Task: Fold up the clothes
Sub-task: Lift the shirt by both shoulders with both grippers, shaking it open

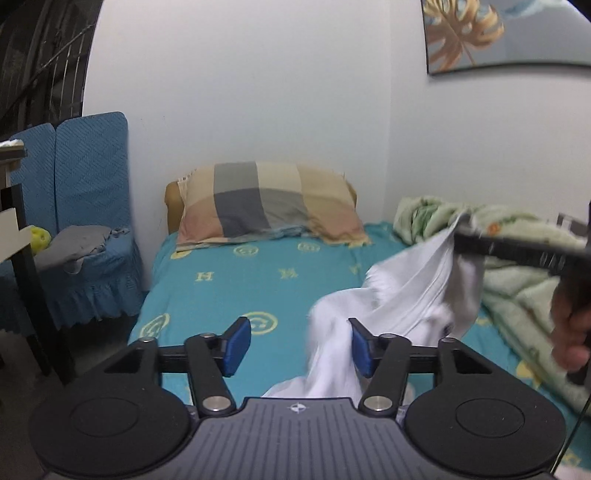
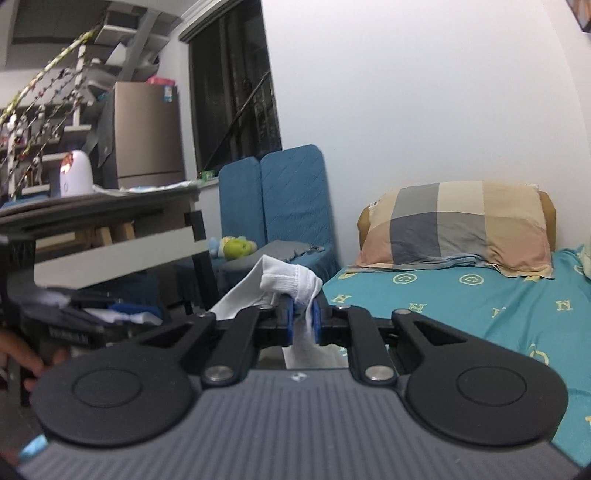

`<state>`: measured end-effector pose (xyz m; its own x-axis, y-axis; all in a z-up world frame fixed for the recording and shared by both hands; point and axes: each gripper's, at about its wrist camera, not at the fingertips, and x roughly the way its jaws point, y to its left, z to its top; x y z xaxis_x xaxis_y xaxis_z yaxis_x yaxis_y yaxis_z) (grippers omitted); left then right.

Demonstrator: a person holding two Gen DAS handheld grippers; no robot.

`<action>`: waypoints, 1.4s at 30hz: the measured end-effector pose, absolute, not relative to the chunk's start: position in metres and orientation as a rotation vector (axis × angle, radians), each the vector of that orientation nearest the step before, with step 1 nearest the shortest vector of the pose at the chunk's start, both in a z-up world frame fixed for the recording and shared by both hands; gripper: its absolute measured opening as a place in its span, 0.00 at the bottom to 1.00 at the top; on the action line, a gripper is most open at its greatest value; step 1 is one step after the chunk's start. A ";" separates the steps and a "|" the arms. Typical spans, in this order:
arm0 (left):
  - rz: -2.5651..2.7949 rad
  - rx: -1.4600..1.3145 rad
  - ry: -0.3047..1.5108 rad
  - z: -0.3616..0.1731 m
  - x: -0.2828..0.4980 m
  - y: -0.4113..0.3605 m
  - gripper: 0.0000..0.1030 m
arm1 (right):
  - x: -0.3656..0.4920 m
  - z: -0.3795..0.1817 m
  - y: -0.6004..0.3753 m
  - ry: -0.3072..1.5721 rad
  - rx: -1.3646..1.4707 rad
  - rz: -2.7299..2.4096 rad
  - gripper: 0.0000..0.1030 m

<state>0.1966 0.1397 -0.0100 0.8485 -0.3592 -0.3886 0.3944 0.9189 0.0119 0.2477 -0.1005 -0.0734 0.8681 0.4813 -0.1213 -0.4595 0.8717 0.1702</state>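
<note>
Right hand-held gripper [image 2: 303,319]: my blue pads are closed on a fold of white cloth, pinching it between them.
White garment [image 2: 286,282]: a bunched, ribbed edge sticks up just above my right pads, and more fabric hangs below them. In the left wrist view the same garment [image 1: 402,295] stretches from my right hand-held gripper, high on the right, down toward my left one.
Left hand-held gripper [image 1: 301,343]: my jaws stand wide apart. The white cloth drapes between the blue pads and brushes the right pad [image 1: 360,347]; nothing is pinched. The fabric looks blurred here.
Right hand [image 1: 570,325]: seen from the left wrist view at the far right edge, wrapped round the black handle.
Bed [image 1: 221,280]: straight ahead of and beneath both tools, covered in a teal sheet printed with pale yellow letters and smiley faces.
Pillow [image 1: 269,203]: beyond my left hand-held gripper at the head of the bed, checked in grey, beige and pink, against the white wall.
Blanket [image 1: 517,273]: pale green and fluffy, heaped to the right of my left hand-held gripper, behind the lifted cloth.
Chair [image 1: 85,206]: to the left of the bed, blue-covered, with a grey garment [image 1: 77,243] lying on its seat.
Picture [image 1: 498,33]: upper right on the wall, showing a golden leaf.
</note>
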 end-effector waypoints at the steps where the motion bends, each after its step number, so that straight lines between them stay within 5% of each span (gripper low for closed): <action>1: -0.410 0.092 0.390 -0.010 0.193 0.141 0.58 | 0.248 -0.073 -0.101 0.162 0.146 0.492 0.13; 4: -0.469 0.103 0.350 -0.001 0.176 0.141 0.59 | 0.247 -0.073 -0.101 0.162 0.169 0.486 0.13; 8: -0.549 0.147 0.297 0.008 0.151 0.127 0.73 | 0.247 -0.075 -0.104 0.167 0.196 0.482 0.13; 15: -0.506 0.234 0.439 -0.023 0.173 0.112 0.73 | 0.245 -0.073 -0.110 0.157 0.217 0.478 0.13; 19: -0.547 0.202 0.508 -0.035 0.188 0.122 0.64 | 0.245 -0.075 -0.114 0.156 0.225 0.467 0.13; 21: -0.567 0.205 0.513 -0.035 0.189 0.123 0.48 | 0.246 -0.076 -0.115 0.158 0.228 0.459 0.13; 23: -0.586 0.210 0.517 -0.034 0.190 0.123 0.15 | 0.246 -0.077 -0.116 0.159 0.231 0.450 0.13; 24: -0.577 0.206 0.509 -0.032 0.191 0.121 0.09 | 0.245 -0.076 -0.116 0.157 0.230 0.444 0.13; 33: -0.382 -0.037 0.172 0.040 0.156 0.143 0.07 | 0.186 -0.027 -0.118 0.061 0.214 0.410 0.13; 42: -0.356 -0.040 -0.100 0.174 0.058 0.147 0.06 | 0.078 0.097 -0.110 -0.136 0.105 0.428 0.12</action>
<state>0.0583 0.1471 0.1739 0.9325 -0.3457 0.1044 0.3497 0.9366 -0.0218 0.0776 -0.1103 0.0970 0.9012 0.4056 0.1528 -0.4195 0.9048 0.0725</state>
